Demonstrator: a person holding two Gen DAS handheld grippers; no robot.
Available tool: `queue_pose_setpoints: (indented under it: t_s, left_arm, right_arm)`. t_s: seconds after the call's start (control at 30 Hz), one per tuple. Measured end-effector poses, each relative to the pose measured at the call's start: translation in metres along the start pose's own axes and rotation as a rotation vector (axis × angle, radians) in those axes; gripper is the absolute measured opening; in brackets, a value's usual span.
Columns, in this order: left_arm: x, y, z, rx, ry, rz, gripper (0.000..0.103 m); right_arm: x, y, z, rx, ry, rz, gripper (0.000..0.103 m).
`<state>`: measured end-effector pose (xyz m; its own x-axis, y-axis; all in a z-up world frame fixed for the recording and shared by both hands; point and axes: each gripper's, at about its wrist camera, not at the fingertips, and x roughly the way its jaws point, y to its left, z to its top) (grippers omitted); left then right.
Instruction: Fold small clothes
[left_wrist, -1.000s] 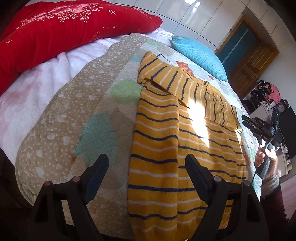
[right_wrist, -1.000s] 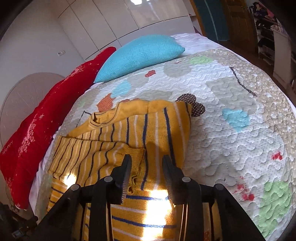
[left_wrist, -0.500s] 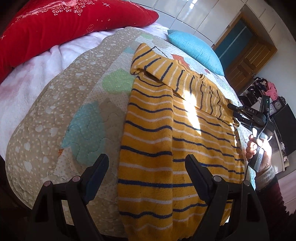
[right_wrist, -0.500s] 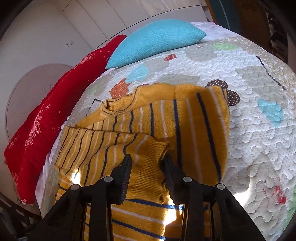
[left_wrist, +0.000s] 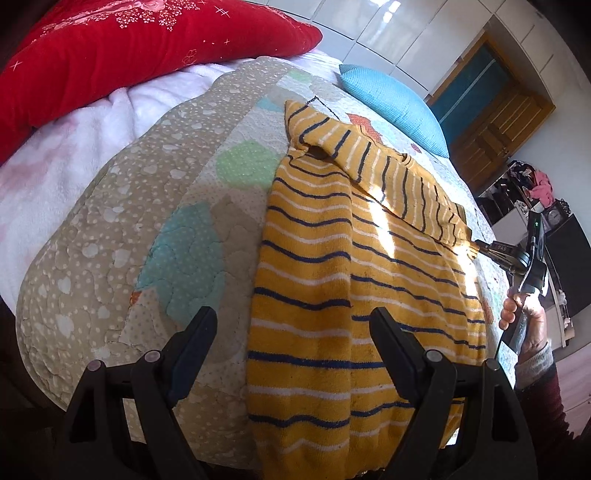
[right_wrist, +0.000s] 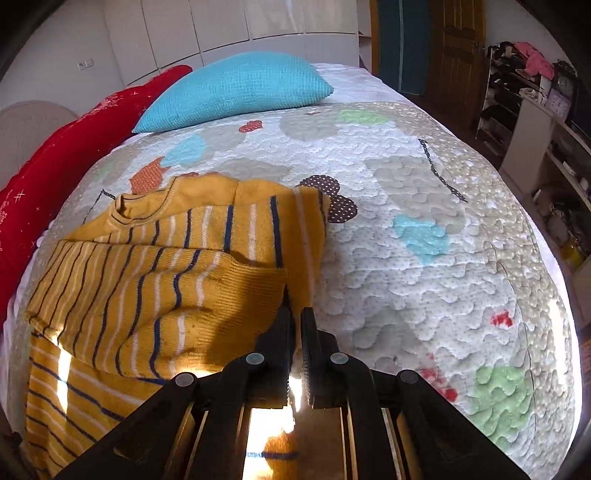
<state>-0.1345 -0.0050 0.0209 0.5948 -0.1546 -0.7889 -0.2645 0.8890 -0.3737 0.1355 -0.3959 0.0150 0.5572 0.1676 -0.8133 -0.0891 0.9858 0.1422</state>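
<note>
A small yellow sweater (left_wrist: 332, 280) with navy and white stripes lies flat on the quilted bed cover (left_wrist: 122, 229). One sleeve (left_wrist: 388, 177) is folded across its chest. My left gripper (left_wrist: 291, 328) is open and empty, hovering above the sweater's hem. My right gripper (right_wrist: 297, 314) is shut on the sleeve cuff (right_wrist: 258, 280), near the sweater's right edge. The right gripper also shows in the left wrist view (left_wrist: 480, 245), pinching the cuff. The sweater (right_wrist: 166, 251) fills the left of the right wrist view, neckline towards the pillows.
A red pillow (left_wrist: 110, 55) and a turquoise cushion (left_wrist: 395, 99) lie at the head of the bed. A white blanket (left_wrist: 66, 147) lies under the red pillow. Shelves with clutter (right_wrist: 535, 92) and a wooden door (right_wrist: 458, 55) stand beyond the bed.
My right gripper has closed on the sleeve cuff and drawn the sleeve across the sweater's chest to its right edge. My left gripper stayed open and shifted slightly.
</note>
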Motion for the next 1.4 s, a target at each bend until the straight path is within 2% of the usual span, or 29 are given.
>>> queue_pose_setpoints:
  t_s: [0.07, 0.13, 0.33, 0.53, 0.6, 0.7, 0.8, 0.87, 0.9, 0.97, 1.0, 1.03, 1.1, 1.27, 1.4]
  left_arm:
    - [-0.001, -0.002, -0.002, 0.011, 0.002, 0.003, 0.084]
    - [-0.001, -0.003, -0.004, 0.017, 0.004, -0.003, 0.084]
    - [0.01, 0.003, -0.015, -0.019, 0.067, -0.067, 0.084]
    - [0.015, 0.0, -0.036, -0.016, 0.086, -0.111, 0.086]
    - [0.017, -0.001, -0.044, -0.018, 0.08, -0.131, 0.09]
    - [0.017, -0.003, -0.057, -0.024, 0.071, -0.168, 0.095]
    - [0.019, -0.003, -0.069, -0.039, 0.083, -0.207, 0.096]
    - [0.017, -0.003, -0.074, -0.042, 0.072, -0.223, 0.096]
    - [0.015, -0.002, -0.076, -0.051, 0.066, -0.227, 0.093]
    - [0.012, 0.002, -0.078, -0.075, 0.059, -0.191, 0.073]
    - [0.011, 0.003, -0.079, -0.08, 0.056, -0.164, 0.057]
    - [0.009, 0.005, -0.08, -0.084, 0.053, -0.155, 0.047]
    - [0.005, 0.009, -0.082, -0.098, 0.049, -0.169, 0.043]
    - [0.008, 0.01, -0.086, -0.106, 0.075, -0.231, 0.045]
    - [0.019, 0.007, -0.084, -0.11, 0.111, -0.295, 0.075]
  right_arm:
    - [-0.019, -0.005, -0.013, 0.001, -0.013, 0.049, 0.043]
    - [-0.037, -0.01, -0.029, -0.006, -0.018, 0.088, 0.05]
    - [-0.069, -0.022, -0.092, -0.044, 0.085, 0.177, 0.05]
    - [-0.091, -0.041, -0.167, 0.041, 0.151, 0.33, 0.056]
    - [-0.091, -0.041, -0.193, 0.092, 0.166, 0.412, 0.057]
    - [-0.098, -0.039, -0.221, 0.171, 0.139, 0.531, 0.058]
    - [-0.091, -0.033, -0.245, 0.26, 0.182, 0.687, 0.059]
    - [-0.082, -0.028, -0.261, 0.298, 0.219, 0.737, 0.059]
    - [-0.078, -0.025, -0.267, 0.315, 0.24, 0.759, 0.059]
    - [-0.074, -0.02, -0.275, 0.338, 0.25, 0.778, 0.059]
    - [-0.074, -0.018, -0.275, 0.34, 0.248, 0.78, 0.061]
    - [-0.076, -0.016, -0.275, 0.337, 0.245, 0.781, 0.061]
    - [-0.078, -0.01, -0.273, 0.319, 0.243, 0.776, 0.061]
    - [-0.077, 0.005, -0.267, 0.271, 0.261, 0.795, 0.061]
    - [-0.067, 0.018, -0.263, 0.266, 0.273, 0.78, 0.061]
